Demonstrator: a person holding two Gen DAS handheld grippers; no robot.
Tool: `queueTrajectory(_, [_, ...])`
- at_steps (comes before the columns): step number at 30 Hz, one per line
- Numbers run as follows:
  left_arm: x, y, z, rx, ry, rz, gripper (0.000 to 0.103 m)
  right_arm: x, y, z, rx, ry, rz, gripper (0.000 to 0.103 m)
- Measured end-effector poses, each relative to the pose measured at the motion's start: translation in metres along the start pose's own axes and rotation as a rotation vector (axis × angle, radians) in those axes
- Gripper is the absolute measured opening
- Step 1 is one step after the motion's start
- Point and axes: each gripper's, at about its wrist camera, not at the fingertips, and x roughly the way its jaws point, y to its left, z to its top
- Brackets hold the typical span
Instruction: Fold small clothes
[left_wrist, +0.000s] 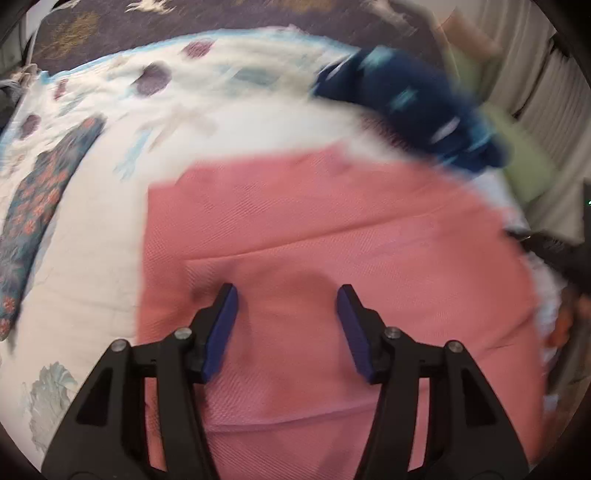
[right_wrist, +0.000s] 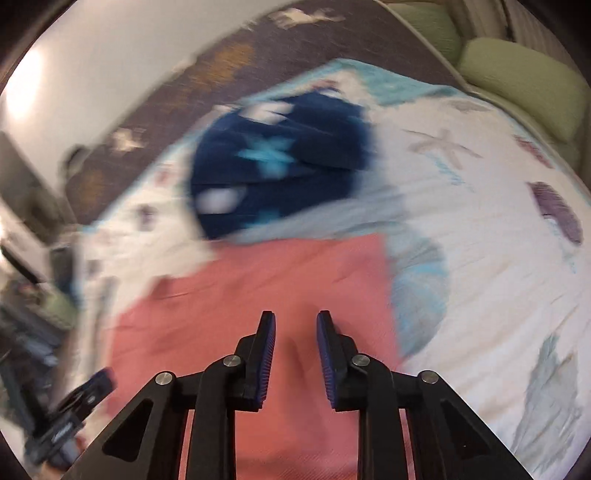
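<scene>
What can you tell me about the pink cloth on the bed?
The pink cloth is salmon pink with a fine woven texture. It lies flat on the white patterned bedspread, already folded over itself: straight layered edges cross it. A dark blue garment lies beyond its far edge. Both grippers are above it with nothing between their fingers.

Soft, even indoor light; a bright glare patch sits on the wall (right_wrist: 26, 85) at the right wrist view's upper left. Both fisheye views are motion-blurred, most on the dark blue garment (right_wrist: 280, 166), and bend into dark corners.
</scene>
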Motion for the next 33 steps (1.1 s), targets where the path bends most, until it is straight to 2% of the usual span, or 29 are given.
queueTrajectory(1, [-0.005,0.0,-0.005,0.008,-0.041,-0.014,0.056,0.009,-0.012,0.0,0.009,-0.012,-0.007,0.0])
queueTrajectory(3, [-0.013,-0.001,-0.006,0.025,-0.044,-0.015,0.056,0.01,-0.039,-0.002,0.111,-0.031,0.129,0.0])
queueTrajectory(4, [-0.017,-0.002,-0.006,0.037,-0.046,-0.005,0.056,0.006,-0.048,-0.002,0.153,-0.02,0.166,0.0])
queueTrajectory(6, [-0.026,-0.003,-0.008,0.053,-0.061,0.018,0.056,-0.005,-0.052,-0.001,0.156,-0.029,0.152,0.002])
queueTrajectory(7, [-0.033,-0.002,-0.01,0.055,-0.072,0.023,0.056,-0.012,-0.054,-0.002,0.161,-0.036,0.114,0.009])
queueTrajectory(8, [-0.039,0.001,-0.011,0.053,-0.083,0.023,0.056,-0.018,-0.057,-0.001,0.165,-0.043,0.113,0.01])
queueTrajectory(11, [-0.063,0.021,-0.021,0.007,-0.118,0.001,0.056,-0.034,-0.072,-0.01,0.186,-0.015,0.206,0.01])
queueTrajectory(15, [-0.083,0.05,-0.044,-0.071,-0.114,-0.055,0.058,-0.067,-0.065,-0.04,0.06,0.016,0.307,0.01])
queueTrajectory(17, [-0.084,0.049,-0.056,-0.049,-0.094,-0.042,0.058,-0.082,-0.046,-0.06,-0.032,0.034,0.376,0.01])
queueTrajectory(19, [-0.076,0.039,-0.074,0.009,-0.033,0.004,0.058,-0.089,-0.025,-0.085,-0.12,0.082,0.424,0.013])
queueTrajectory(20, [-0.071,0.036,-0.08,0.029,-0.008,0.035,0.058,-0.087,-0.02,-0.094,-0.138,0.112,0.399,0.018])
queueTrajectory(22, [-0.078,0.03,-0.097,0.068,-0.052,0.077,0.058,-0.074,-0.019,-0.114,-0.157,0.165,0.266,0.017])
queueTrajectory(24, [-0.093,0.032,-0.108,0.056,-0.037,0.056,0.058,-0.084,-0.027,-0.126,-0.137,0.106,0.265,0.015])
queueTrajectory(26, [-0.114,0.036,-0.12,0.034,-0.038,0.002,0.058,-0.104,-0.032,-0.134,-0.1,0.1,0.244,0.017])
queueTrajectory(27, [-0.126,0.039,-0.127,0.034,-0.049,-0.019,0.058,-0.121,-0.033,-0.142,-0.094,0.084,0.266,0.019])
queueTrajectory(30, [-0.154,0.041,-0.154,0.028,-0.07,-0.06,0.058,-0.157,-0.033,-0.168,-0.141,0.055,0.337,0.02])
queueTrajectory(33, [-0.167,0.041,-0.18,0.015,-0.048,-0.094,0.058,-0.175,-0.034,-0.192,-0.189,0.037,0.299,0.024])
